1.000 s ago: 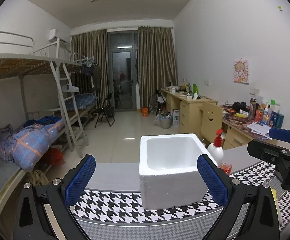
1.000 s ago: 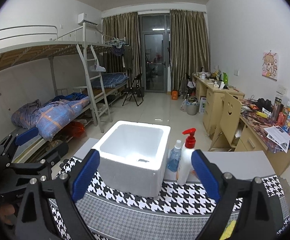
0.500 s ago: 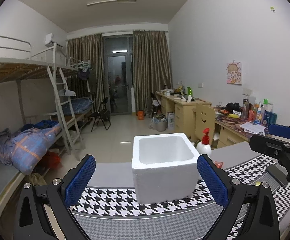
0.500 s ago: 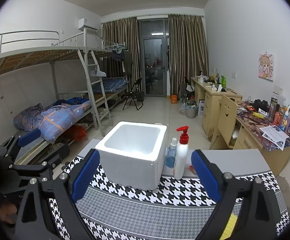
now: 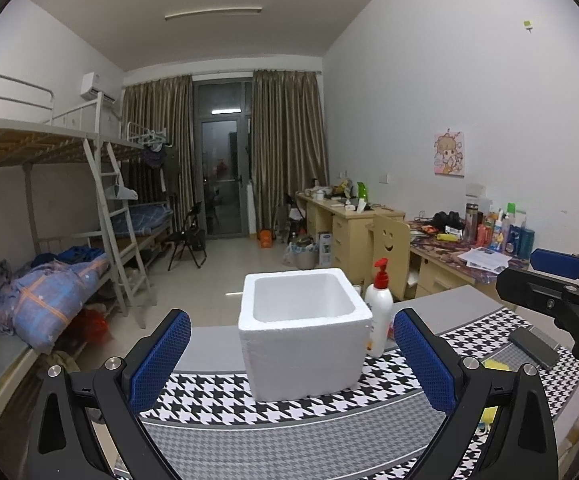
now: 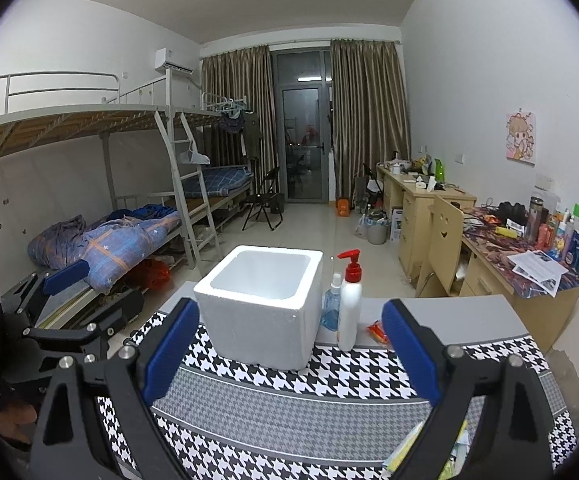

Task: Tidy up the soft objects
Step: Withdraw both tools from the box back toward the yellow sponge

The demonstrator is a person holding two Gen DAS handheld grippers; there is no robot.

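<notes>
Both tools, left tool (image 5: 291, 364) and right tool (image 6: 289, 350), hover spread and empty before the foam box (image 6: 261, 304), so nothing's picked yet, next likely reaching for a soft item.

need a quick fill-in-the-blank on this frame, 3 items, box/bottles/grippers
1. The white foam box has nothing in it: it is ____.
2. The pump bottle has a ____ pump head.
3. Both the left gripper and the right gripper are ____, holding nothing.

Missing words: empty; red; open
</notes>
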